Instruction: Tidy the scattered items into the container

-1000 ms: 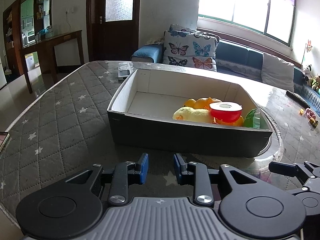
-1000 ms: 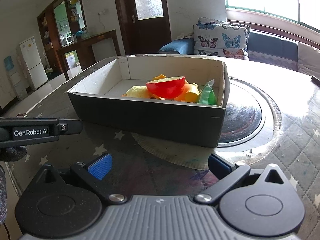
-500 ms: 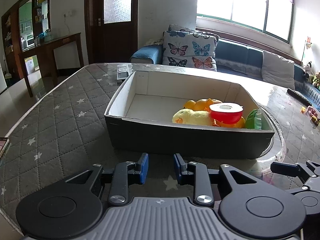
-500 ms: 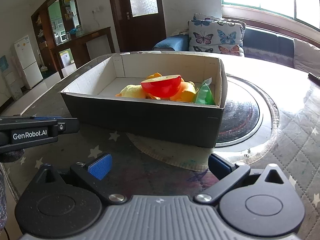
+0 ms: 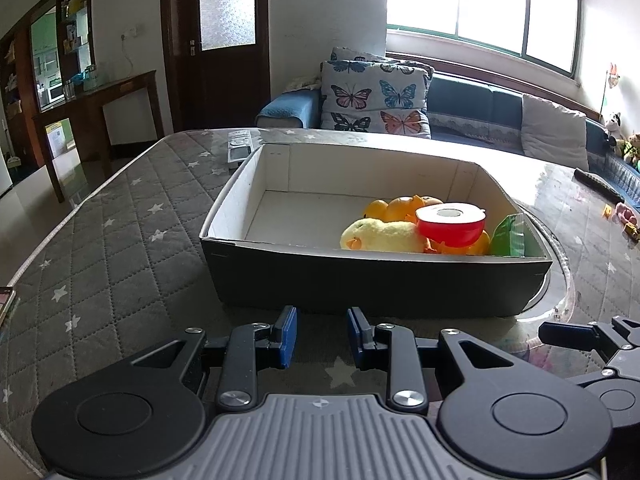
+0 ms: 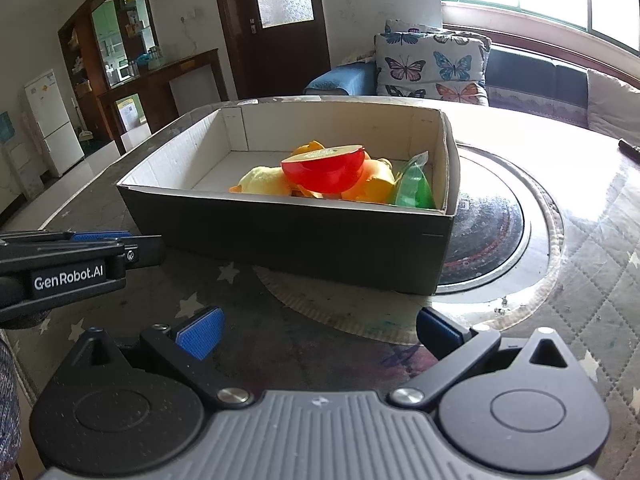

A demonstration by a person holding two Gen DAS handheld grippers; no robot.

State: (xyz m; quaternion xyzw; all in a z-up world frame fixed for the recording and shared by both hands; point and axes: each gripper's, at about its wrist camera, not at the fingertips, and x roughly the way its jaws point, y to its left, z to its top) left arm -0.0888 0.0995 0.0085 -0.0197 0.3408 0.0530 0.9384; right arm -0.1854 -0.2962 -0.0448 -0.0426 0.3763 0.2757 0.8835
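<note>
Daylight from a wide window (image 5: 480,12) falls across a living room with a dark wooden door (image 5: 224,40) and a blue sofa carrying a butterfly-print cushion (image 5: 376,98). A table covered with grey quilted, star-patterned cloth (image 5: 104,240) is seen in the foreground, and on it stands an open rectangular cardboard box, dark outside and white inside (image 5: 376,284). The box rests partly over a round dark glass inset (image 6: 492,224) in the tabletop. Inside the box, gathered towards its right end, a yellow plush duck (image 5: 382,236), several orange toy fruits (image 5: 404,205), a red half-apple toy with a pale cut face (image 5: 450,224) and a green plastic packet (image 5: 510,236) are piled together; the red half-apple lies on top of the others. A grey remote control (image 5: 238,148) is lying on the cloth just beyond the box's far left corner, and a dark remote (image 5: 596,186) is seen well apart on the right side of the table.

The left gripper (image 5: 322,338) is held low before the box's near wall, its blue pads parted by a narrow gap, with nothing between them. The right gripper (image 6: 316,330) is held beside it, its blue pads spread wide, also with nothing grasped.
</note>
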